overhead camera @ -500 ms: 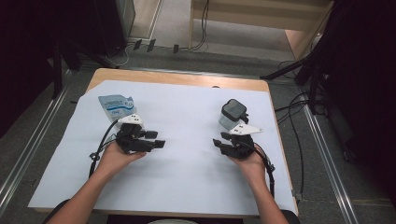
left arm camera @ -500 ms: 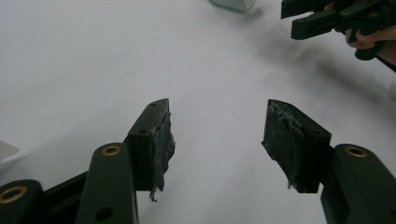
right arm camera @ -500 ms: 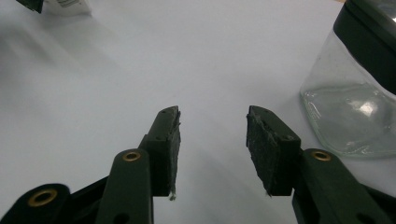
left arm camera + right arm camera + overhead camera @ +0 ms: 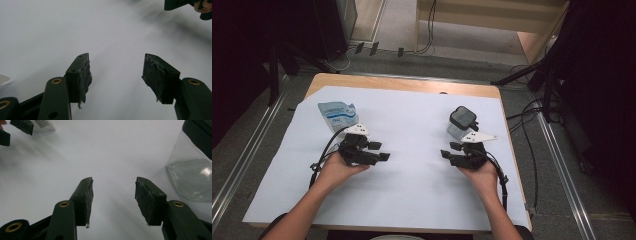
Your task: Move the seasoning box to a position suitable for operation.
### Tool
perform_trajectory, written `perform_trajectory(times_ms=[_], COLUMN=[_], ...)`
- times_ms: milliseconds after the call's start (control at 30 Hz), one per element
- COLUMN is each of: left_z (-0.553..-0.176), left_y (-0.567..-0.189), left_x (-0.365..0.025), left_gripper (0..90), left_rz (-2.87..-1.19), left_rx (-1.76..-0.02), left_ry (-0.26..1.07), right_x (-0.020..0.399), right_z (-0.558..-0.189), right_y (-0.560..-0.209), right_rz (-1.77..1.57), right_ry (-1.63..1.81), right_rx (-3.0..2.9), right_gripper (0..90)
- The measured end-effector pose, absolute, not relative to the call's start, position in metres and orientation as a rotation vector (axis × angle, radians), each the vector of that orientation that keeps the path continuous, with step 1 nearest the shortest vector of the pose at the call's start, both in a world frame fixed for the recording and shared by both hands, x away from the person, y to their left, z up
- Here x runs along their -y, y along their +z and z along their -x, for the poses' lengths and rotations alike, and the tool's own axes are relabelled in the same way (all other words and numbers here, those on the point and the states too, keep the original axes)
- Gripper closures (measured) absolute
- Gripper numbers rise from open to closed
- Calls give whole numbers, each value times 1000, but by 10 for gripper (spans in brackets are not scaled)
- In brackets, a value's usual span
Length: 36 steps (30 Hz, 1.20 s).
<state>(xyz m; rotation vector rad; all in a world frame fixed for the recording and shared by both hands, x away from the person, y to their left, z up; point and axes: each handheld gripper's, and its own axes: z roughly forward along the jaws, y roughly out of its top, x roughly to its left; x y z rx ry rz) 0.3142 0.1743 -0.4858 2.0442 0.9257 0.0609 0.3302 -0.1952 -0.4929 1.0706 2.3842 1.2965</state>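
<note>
Judging handling: jar, just beyond R gripper, looks glass w/ black lid, so rigid, slick, breakable; I'd grip its flat sides. Pouch, beyond L gripper, looks soft, light. Both jaws parted, empty. R gripper view shows jar clear, empty; high view doesn't.

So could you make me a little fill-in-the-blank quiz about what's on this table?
1. The glass jar has a ____ lid.
2. The blue pouch lies nearest the ____ gripper.
3. The jaws of the right gripper hold ____.
4. A large sheet of ____ paper covers the table.

Missing words: black; left; nothing; white
</note>
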Motion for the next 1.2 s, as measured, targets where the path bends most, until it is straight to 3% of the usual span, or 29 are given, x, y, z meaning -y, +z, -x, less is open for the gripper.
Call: perform_trajectory(times_ms=[500,567,633,700,833,1200], left_z=[-311,-311,-311,-310,-308,-303], left_y=[-481,-480,-478,-477,-476,-476], left_x=[-175,-175,-176,-177,-176,-178], left_gripper=[370,319,238,227,165,175], left_rz=[-2074,-2071,-2079,-2069,-2087,-2084], left_rx=[-922,-951,-974,-970,-954,-954], left_ry=[82,100,112,91,88,66], right_x=[201,201,201,199,194,187], right_z=[-334,-335,-336,-336,-337,-345], right_y=[-482,-482,-480,-478,-475,-463], right_rz=[-1116,-1119,-1116,-1155,-1118,-1093], right_ry=[1332,1332,1351,1367,1331,1344], right_rx=[-2337,-2343,-2336,-2314,-2345,-2342], right_gripper=[346,321,262,130,46,59])
